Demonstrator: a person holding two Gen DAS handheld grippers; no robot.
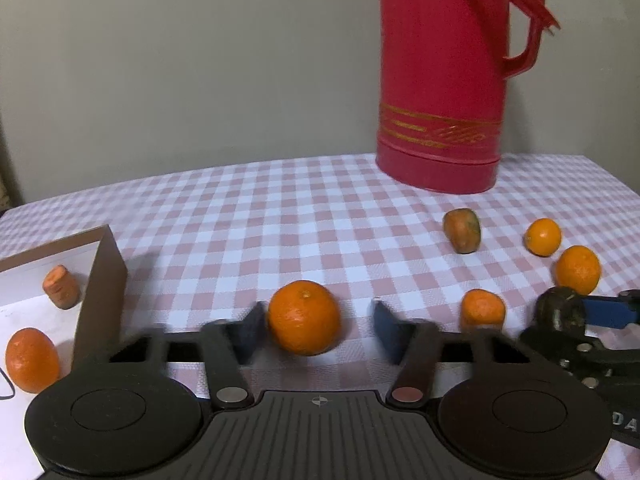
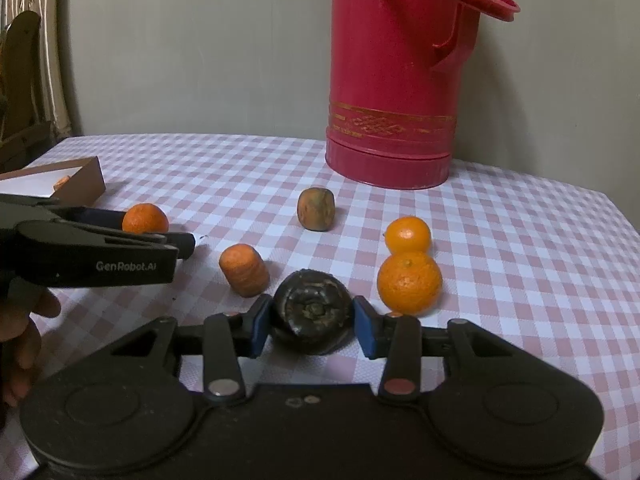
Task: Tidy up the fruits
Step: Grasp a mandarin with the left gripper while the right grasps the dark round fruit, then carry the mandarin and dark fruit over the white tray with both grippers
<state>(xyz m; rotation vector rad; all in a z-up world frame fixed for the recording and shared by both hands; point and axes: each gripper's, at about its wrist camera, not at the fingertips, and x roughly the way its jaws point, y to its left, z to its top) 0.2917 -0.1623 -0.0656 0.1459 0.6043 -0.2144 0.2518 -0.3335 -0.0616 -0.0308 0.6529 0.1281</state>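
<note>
An orange (image 1: 304,316) lies on the checked tablecloth between the pads of my left gripper (image 1: 316,330). The left pad is at its side, and a gap shows on the right, so the gripper is open. My right gripper (image 2: 312,328) is shut on a dark, shrivelled round fruit (image 2: 312,312), with a blue pad on each side. Two more oranges (image 2: 408,234) (image 2: 409,282) sit right of it. A carrot piece (image 2: 244,270) and a brownish piece (image 2: 316,209) lie nearby. The open box (image 1: 102,292) at the left holds an orange (image 1: 32,360) and a carrot piece (image 1: 61,286).
A tall red thermos (image 1: 440,80) stands at the back of the table against the wall. The table's right edge (image 2: 616,216) drops away. A hand (image 2: 24,340) holds the left gripper. A dark chair (image 2: 20,80) stands beyond the table's left end.
</note>
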